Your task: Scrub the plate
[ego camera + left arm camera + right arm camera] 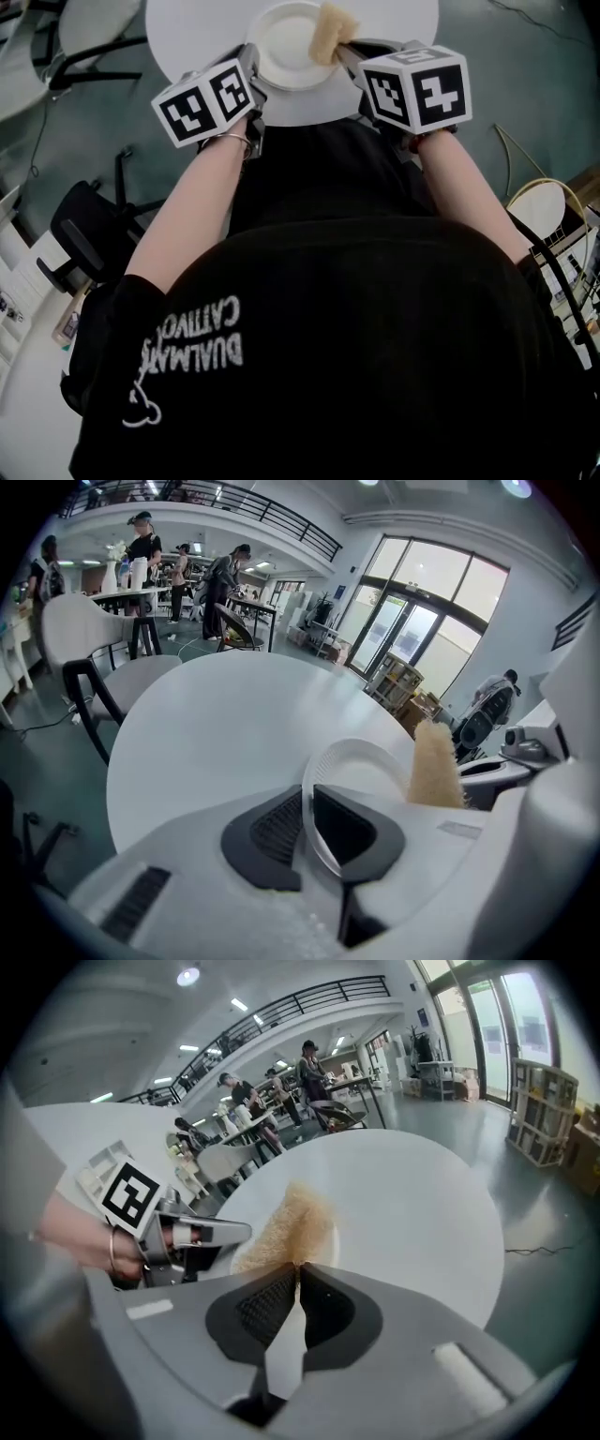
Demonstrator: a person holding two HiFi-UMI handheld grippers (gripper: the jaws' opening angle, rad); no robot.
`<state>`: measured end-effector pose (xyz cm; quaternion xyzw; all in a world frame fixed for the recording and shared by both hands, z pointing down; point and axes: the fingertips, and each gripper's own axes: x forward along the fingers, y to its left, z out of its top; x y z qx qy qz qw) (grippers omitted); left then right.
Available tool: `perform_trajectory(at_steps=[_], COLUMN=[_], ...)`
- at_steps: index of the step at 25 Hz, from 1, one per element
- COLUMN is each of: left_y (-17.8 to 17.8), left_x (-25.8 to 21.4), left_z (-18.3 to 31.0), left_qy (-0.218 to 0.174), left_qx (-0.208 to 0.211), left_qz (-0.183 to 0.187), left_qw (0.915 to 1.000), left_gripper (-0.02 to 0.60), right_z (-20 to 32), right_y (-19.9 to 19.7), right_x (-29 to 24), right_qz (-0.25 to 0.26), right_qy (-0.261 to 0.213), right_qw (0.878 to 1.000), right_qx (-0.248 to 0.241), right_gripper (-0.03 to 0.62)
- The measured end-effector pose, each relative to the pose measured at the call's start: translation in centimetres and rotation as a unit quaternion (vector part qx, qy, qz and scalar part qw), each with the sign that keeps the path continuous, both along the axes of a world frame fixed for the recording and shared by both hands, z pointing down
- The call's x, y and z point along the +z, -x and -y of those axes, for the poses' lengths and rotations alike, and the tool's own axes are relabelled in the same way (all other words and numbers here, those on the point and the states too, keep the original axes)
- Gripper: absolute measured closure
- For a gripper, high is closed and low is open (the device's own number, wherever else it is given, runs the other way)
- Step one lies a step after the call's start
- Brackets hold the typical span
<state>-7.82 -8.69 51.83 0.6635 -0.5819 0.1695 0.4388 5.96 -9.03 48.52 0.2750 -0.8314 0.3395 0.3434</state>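
A white plate is held over the round white table. My left gripper is shut on the plate's near rim; in the left gripper view the rim runs between the two dark pads. A tan sponge rests on the plate's right side, and my right gripper is shut on its lower end. In the right gripper view the sponge rises from the closed jaws and covers most of the plate. The sponge stands upright at the plate's far edge.
A black chair stands on the floor at my left. A white chair sits beside the table. Several people stand at tables in the background. Glass doors and shelving lie beyond the table.
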Motion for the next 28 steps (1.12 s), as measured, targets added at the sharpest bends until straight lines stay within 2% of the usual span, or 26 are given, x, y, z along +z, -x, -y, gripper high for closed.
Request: perform_trajectory(at_steps=[3, 7, 9, 13, 18, 28], left_y=[0.1, 0.0, -0.1, -0.2, -0.1, 0.1], left_x=[0.0, -0.1, -0.2, -0.2, -0.2, -0.2], left_z=[-0.1, -0.1, 0.1, 0.5, 0.4, 0.2], left_qy=[0.005, 0.015, 0.023, 0.042, 0.043, 0.034], left_qx=[-0.006, -0.005, -0.006, -0.017, 0.005, 0.036], left_qz=[-0.007, -0.027, -0.036, -0.072, -0.090, -0.083], left_qw=[0.9999, 0.9995, 0.9991, 0.9964, 0.9950, 0.9953], left_gripper=[0.541, 0.543, 0.543, 0.548, 0.549, 0.551], right_z=[-1.5, -2.6, -2.8, -2.5, -2.6, -2.7], right_y=[3.0, 6.3, 7.4, 8.3, 8.5, 7.8], right_x=[-0.2, 0.9, 1.5, 2.8, 3.4, 3.5], right_qz=[0.018, -0.023, -0.047, -0.074, -0.088, -0.113], right_qy=[0.024, 0.036, 0.045, 0.063, 0.051, 0.041], right_qw=[0.999, 0.995, 0.993, 0.991, 0.989, 0.988], right_qx=[-0.031, -0.090, -0.103, -0.093, -0.105, -0.096], right_gripper=[0.568, 0.568, 0.568, 0.569, 0.571, 0.571])
